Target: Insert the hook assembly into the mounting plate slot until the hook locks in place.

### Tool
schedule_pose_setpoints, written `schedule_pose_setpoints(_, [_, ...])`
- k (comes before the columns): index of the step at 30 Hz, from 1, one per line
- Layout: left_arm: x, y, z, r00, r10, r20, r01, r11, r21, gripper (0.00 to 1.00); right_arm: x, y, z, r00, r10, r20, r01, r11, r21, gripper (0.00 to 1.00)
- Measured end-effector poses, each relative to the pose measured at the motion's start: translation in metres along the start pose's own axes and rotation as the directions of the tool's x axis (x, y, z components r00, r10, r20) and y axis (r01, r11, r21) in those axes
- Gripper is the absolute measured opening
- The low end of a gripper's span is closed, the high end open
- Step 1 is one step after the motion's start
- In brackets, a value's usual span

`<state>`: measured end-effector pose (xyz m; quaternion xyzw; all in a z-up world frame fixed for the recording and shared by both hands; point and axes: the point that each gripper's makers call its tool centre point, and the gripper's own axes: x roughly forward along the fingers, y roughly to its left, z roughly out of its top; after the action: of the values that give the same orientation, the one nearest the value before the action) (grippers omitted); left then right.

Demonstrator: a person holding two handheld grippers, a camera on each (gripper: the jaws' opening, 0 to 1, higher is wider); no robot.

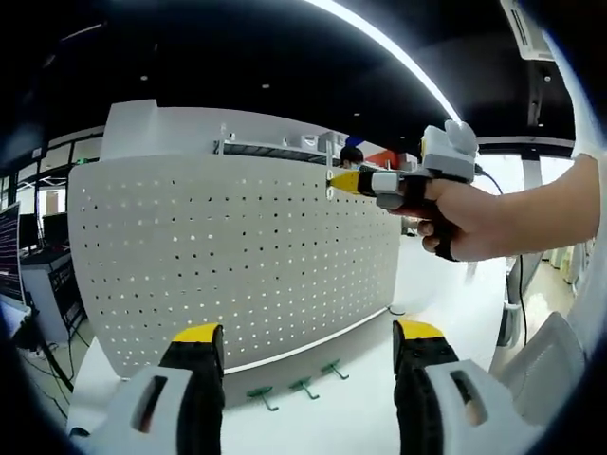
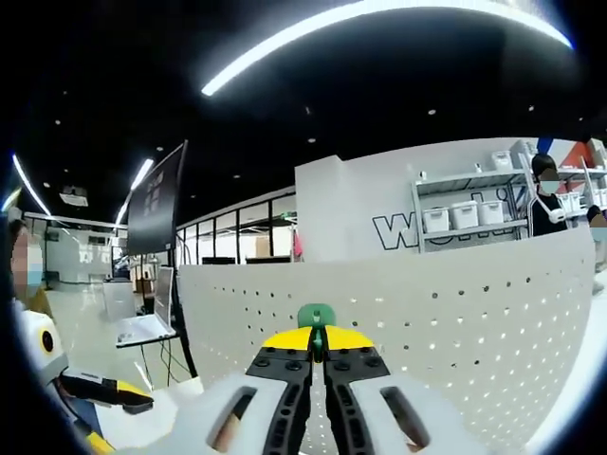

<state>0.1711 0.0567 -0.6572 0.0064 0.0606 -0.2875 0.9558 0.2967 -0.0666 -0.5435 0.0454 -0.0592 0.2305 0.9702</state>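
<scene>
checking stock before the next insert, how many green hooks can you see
4. Three green hooks lie on the table at the pegboard's foot. A fourth hook is pinched in the right tongs at the board. Others may be hidden.

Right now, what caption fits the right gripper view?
Right gripper shut on a green hook, facing the white pegboard.
</scene>
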Motion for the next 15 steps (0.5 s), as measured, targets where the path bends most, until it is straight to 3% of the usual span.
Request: schedule_pose_setpoints(15, [-0.001, 0.0, 0.001, 1.0, 0.0, 0.005, 0.0, 1.0, -0.002, 0.74, 0.029, -0.008, 0.006, 0.996, -0.074, 0.045, 0.075, 0.997, -0.023, 0.0])
